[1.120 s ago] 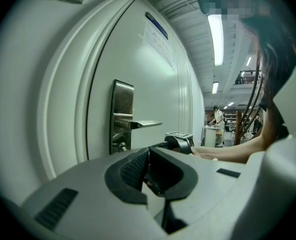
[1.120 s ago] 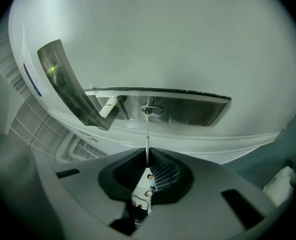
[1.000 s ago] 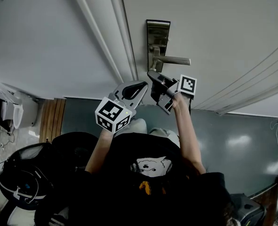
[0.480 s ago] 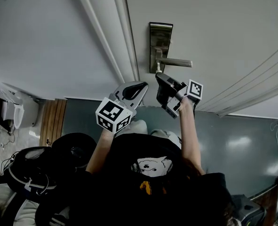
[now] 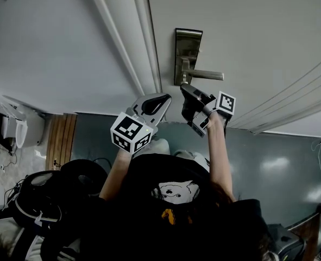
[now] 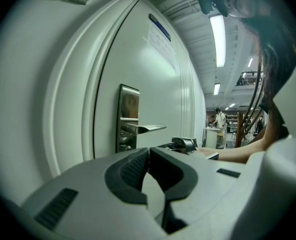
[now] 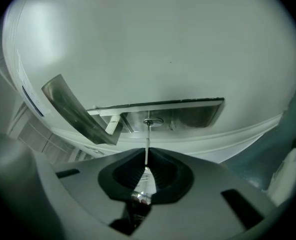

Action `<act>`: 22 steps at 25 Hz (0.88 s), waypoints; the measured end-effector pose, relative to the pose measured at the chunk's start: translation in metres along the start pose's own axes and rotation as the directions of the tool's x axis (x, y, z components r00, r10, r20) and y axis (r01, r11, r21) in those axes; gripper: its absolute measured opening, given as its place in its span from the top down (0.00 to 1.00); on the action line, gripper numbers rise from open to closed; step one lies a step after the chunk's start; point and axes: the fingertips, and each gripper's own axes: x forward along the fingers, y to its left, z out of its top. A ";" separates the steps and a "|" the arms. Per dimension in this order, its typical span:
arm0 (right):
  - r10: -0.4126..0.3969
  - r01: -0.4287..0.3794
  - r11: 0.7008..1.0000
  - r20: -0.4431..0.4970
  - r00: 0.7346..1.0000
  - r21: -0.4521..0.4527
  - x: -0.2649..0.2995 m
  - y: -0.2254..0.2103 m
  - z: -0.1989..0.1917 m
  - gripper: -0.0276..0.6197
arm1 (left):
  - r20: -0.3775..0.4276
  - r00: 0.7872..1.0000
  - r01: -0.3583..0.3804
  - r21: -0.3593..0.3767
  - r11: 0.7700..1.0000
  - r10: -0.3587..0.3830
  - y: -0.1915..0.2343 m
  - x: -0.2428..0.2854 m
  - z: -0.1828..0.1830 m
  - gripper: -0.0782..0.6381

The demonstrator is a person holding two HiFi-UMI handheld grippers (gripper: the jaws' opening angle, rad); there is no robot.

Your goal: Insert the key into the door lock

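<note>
Right tongs (image 7: 146, 159) pinched on key (image 7: 147, 141); thin flat metal blade, stiff, light, probably slippery; best hold at bow, blade left free; tip at round keyhole (image 7: 152, 121) in brushed steel lock plate (image 7: 188, 115), beside lever handle (image 7: 75, 111); left tongs (image 6: 149, 154) closed, empty.

Two grippers show: one left gripper (image 6: 149, 153) with jaws together on nothing, and one right gripper (image 7: 146, 156) whose jaws pinch the one key (image 7: 147, 140). There are two marker cubes, one on each gripper (image 5: 130, 132) (image 5: 226, 103). Ahead of the right jaws stands one door (image 5: 247, 37). It bears one lock plate (image 5: 188, 41), one lever handle (image 5: 206, 75) and one keyhole (image 7: 153, 121), which the key's tip reaches.
</note>
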 end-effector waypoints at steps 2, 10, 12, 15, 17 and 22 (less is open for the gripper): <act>0.000 0.000 1.000 0.006 1.000 0.012 0.001 0.002 0.001 0.92 | -0.001 1.000 0.000 -0.001 1.000 0.000 0.002 -0.001 0.001 0.87; 0.036 -0.040 0.998 0.079 0.996 0.056 0.012 0.005 0.015 0.92 | -0.009 1.000 0.011 -0.004 1.000 -0.011 0.005 0.004 0.000 0.87; 0.043 -0.048 0.997 0.081 0.996 0.060 0.013 0.002 0.019 0.91 | -0.014 1.000 0.007 -0.007 1.000 -0.007 0.011 0.008 0.000 0.87; 0.029 -0.031 0.999 0.081 0.996 0.026 0.013 0.002 0.019 0.91 | -0.018 1.000 0.004 -0.014 1.000 -0.004 0.013 0.009 0.000 0.87; 0.034 -0.036 0.999 0.096 0.995 0.022 0.012 0.004 0.016 0.91 | -0.021 1.000 0.003 -0.015 1.000 -0.004 0.011 0.007 0.001 0.87; 0.017 -0.016 1.000 0.136 0.991 -0.009 0.006 0.013 0.012 0.91 | -0.032 0.999 0.010 -0.017 1.000 -0.011 0.000 0.004 0.005 0.87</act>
